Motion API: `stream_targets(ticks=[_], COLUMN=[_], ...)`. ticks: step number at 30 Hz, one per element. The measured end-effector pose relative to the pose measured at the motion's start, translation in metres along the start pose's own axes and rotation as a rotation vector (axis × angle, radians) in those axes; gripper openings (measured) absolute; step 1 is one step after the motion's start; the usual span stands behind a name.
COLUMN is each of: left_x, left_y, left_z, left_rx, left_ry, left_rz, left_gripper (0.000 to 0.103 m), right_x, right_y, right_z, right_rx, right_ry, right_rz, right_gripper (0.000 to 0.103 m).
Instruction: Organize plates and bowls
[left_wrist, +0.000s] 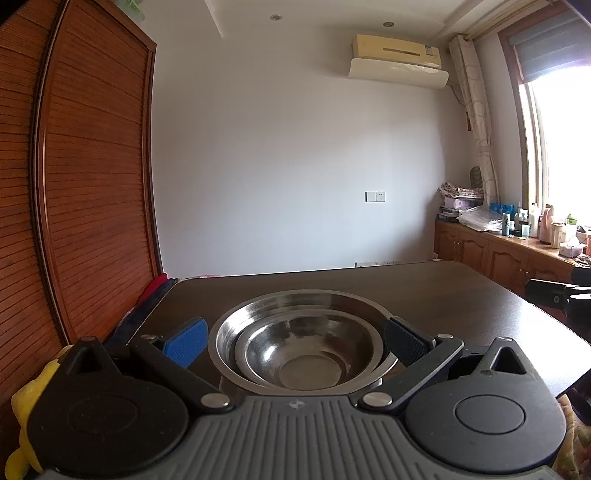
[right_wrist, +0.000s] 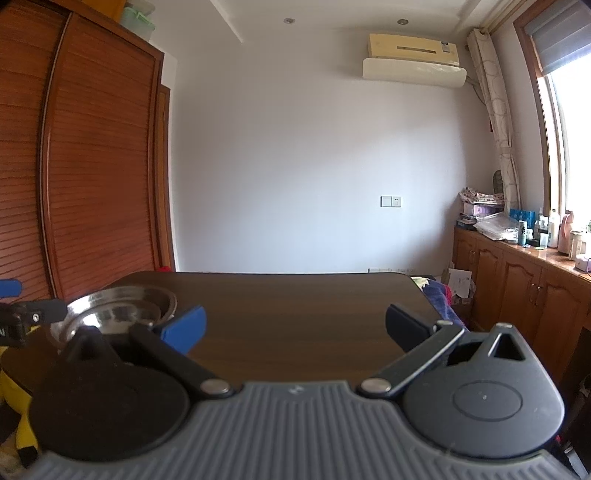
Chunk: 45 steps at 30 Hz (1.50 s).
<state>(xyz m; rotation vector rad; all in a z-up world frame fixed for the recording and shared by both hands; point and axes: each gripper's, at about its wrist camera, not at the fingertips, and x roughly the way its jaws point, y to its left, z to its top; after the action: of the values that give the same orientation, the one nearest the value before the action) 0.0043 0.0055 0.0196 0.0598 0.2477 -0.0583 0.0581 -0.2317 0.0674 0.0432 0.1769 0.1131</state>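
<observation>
So, starting on my left: the louvered wooden wardrobe (left_wrist: 74, 177) fills that side, and something yellow (left_wrist: 22, 417) pokes out by the left gripper's body, can't tell what it is. My left gripper (left_wrist: 297, 341) is spread wide, blue pad on one finger and dark pad on the other, and the stacked steel bowls sit right between them. That's a smaller steel bowl (left_wrist: 306, 356) nested inside a bigger steel bowl (left_wrist: 221, 332), both upright on the dark wooden table (left_wrist: 461, 295), near its left end. The pads look just beside the big bowl's rim; can't say if they touch it.

Over on the other side, my right gripper (right_wrist: 295, 326) is also wide apart with nothing between the fingers, just bare tabletop. From its camera the bowls show up off to the left, well apart from it.

Further right there's the white wall with an air conditioner (left_wrist: 397, 55) up high, then a curtain (left_wrist: 476, 118), and a low wooden cabinet (right_wrist: 517, 280) under the window with bottles and clutter on top.
</observation>
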Motion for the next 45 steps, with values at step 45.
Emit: stream_targets(ticks=[45], left_x=[0.0028], left_y=[0.0020], left_z=[-0.0002], left_rx=[-0.007], left_ry=[0.006], left_rz=[0.009], left_gripper=[0.103], right_x=[0.0024], right_y=[-0.0012], right_z=[-0.0060], right_rx=[0.001], right_ry=[0.013], right_rz=[0.006], right_gripper=[0.103])
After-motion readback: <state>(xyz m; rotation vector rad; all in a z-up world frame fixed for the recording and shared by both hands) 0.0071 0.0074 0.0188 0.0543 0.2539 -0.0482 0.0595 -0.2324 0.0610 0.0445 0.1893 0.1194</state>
